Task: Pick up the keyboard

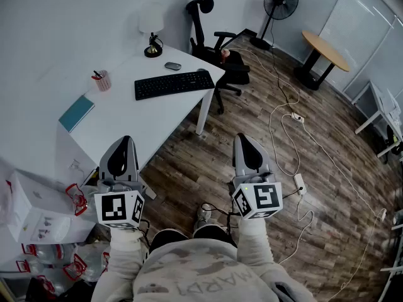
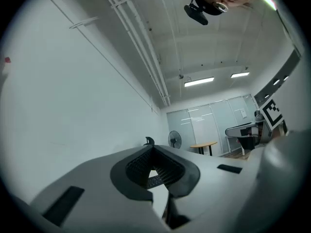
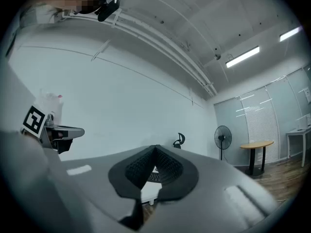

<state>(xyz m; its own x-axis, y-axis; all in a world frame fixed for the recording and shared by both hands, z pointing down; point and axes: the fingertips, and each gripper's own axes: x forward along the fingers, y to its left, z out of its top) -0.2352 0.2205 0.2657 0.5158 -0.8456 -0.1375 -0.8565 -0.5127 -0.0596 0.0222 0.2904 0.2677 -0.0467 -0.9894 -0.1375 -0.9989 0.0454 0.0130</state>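
Keyboard point(image 1: 174, 84) flat on white desk point(image 1: 126, 121); mouse point(image 1: 172, 66) at its 12 o'clock. Left gripper point(image 1: 124, 142) and right gripper point(image 1: 244, 138) at keyboard's 6 o'clock, jaws together, empty.

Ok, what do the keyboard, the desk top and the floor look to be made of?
Keyboard: probably plastic, matte black, with no shine on the keys.
Desk top: smooth and white, likely laminate or painted board. The colour is even with no grain, and which of the two it is can't be told.
Floor: wood or wood-look planks, brown, with visible grain, plank seams and a slight sheen.
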